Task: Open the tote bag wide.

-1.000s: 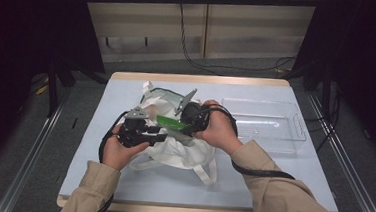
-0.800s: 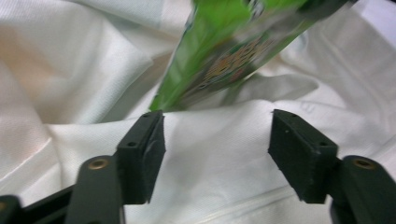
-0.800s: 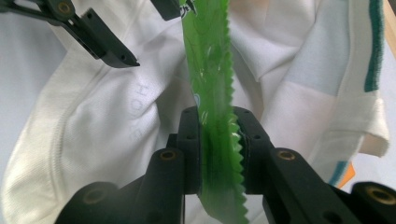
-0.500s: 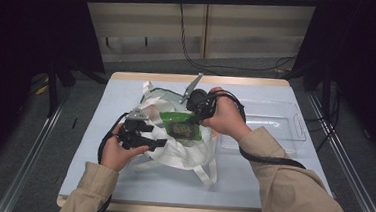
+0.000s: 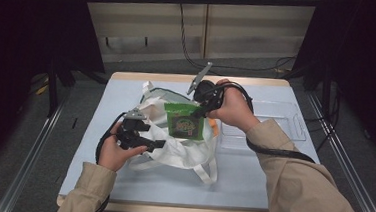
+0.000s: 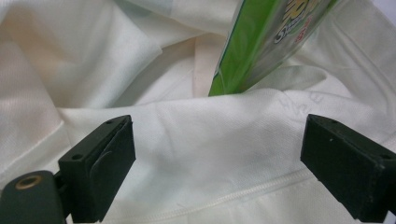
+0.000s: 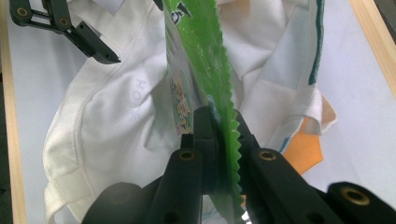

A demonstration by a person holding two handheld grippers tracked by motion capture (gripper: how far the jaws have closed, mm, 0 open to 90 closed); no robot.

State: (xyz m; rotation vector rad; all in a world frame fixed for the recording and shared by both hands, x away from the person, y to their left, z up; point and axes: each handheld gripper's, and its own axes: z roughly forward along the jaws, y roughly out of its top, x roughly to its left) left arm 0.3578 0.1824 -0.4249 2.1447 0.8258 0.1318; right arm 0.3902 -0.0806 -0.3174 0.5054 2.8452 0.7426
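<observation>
A white cloth bag [image 5: 172, 152] lies crumpled on the table. My right gripper [image 5: 202, 109] is shut on the serrated top edge of a green snack packet [image 5: 184, 125], which hangs upright over the bag's mouth. In the right gripper view the jaws [image 7: 223, 126] pinch the packet [image 7: 201, 46] above the bag [image 7: 107, 116]. My left gripper [image 5: 161, 144] rests at the bag's left side. Its jaws [image 6: 217, 158] have just been opening and stand wide, with bag cloth [image 6: 93, 56] under them but not pinched. The packet's lower corner [image 6: 261, 42] dips behind a fold.
A clear plastic tray [image 5: 270, 124] sits on the table [image 5: 120, 181] to the right of the bag. Something orange [image 7: 303, 149] shows at the bag's edge. Bare table lies in front of the bag, and dark floor and rails flank the table.
My right gripper has risen with the green packet, which now hangs upright above the bag. My left gripper's jaws have spread apart and let go of the bag cloth.
</observation>
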